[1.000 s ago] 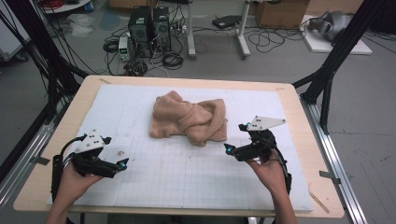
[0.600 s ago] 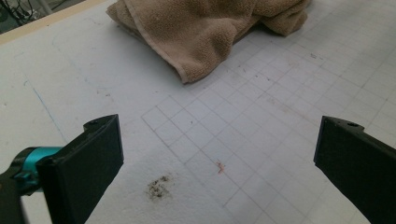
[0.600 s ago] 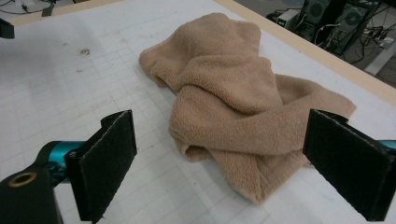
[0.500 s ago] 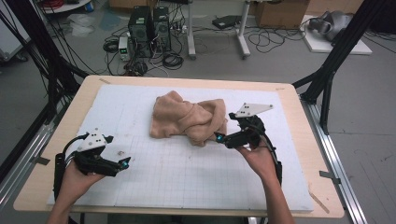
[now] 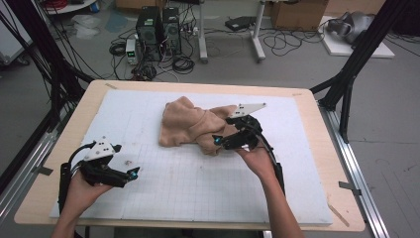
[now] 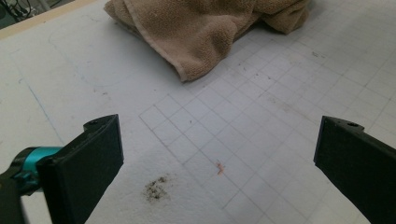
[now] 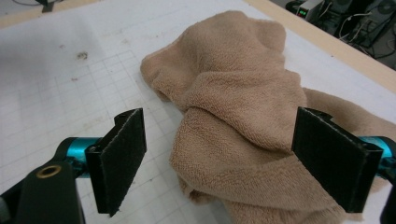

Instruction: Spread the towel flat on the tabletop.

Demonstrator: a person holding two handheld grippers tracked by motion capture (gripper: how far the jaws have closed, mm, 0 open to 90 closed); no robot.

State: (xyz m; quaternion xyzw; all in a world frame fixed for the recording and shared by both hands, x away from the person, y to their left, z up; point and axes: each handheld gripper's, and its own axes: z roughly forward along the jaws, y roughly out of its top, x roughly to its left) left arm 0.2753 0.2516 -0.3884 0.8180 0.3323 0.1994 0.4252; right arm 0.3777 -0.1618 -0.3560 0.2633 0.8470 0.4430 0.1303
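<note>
A crumpled tan towel (image 5: 188, 126) lies on the white grid mat (image 5: 148, 188), a little behind the table's middle. My right gripper (image 5: 217, 140) is at the towel's front right edge. In the right gripper view its jaws (image 7: 219, 140) stand wide on either side of a thick fold of the towel (image 7: 233, 93). They have just been closing a little, and the pads do not press on the cloth. My left gripper (image 5: 132, 172) hovers over the mat at the front left, open with nothing between its jaws (image 6: 218, 130). The towel (image 6: 201, 32) lies well ahead of it.
A dark smudge (image 6: 156, 186) marks the mat just in front of the left gripper. The wooden table rim (image 5: 317, 124) frames the mat. Black frame posts (image 5: 356, 64) rise at both back corners. Computers and cables (image 5: 158, 29) lie on the floor beyond.
My right gripper has moved left and forward from the mat's right side up to the towel's edge. The left gripper has stayed put.
</note>
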